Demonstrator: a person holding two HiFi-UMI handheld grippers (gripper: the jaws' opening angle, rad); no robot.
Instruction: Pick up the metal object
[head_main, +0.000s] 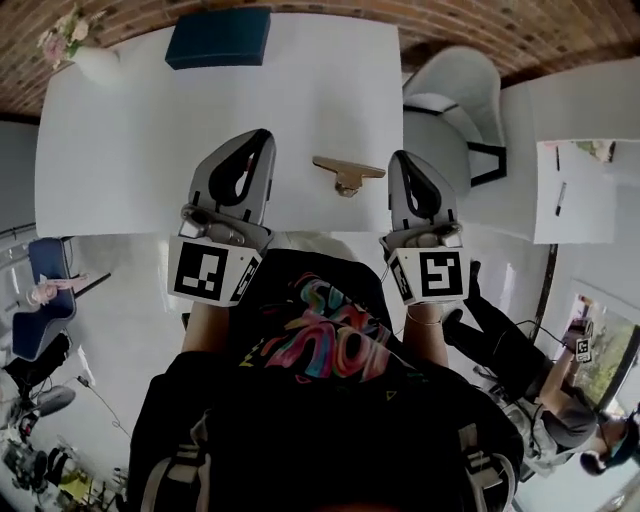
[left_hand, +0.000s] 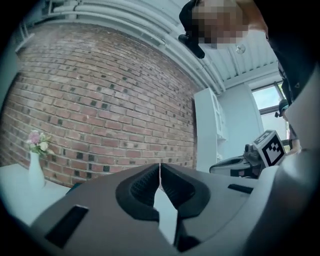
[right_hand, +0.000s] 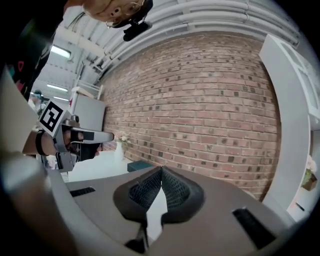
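While the metal object (head_main: 348, 173) sits between them on the table (head_main: 140, 140), left gripper (head_main: 258, 145) and right gripper (head_main: 403, 162) hover closed, empty. Lining up, I'd say.

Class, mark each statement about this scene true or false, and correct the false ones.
1. The metal object lies on the white table. True.
2. The right gripper holds the metal object. False: its jaws are shut on nothing.
3. A blue box sits near the table's far edge. True.
4. The left gripper has its jaws wide apart. False: they are shut.
5. The vase of flowers stands beside the metal object. False: it stands at the table's far left corner.
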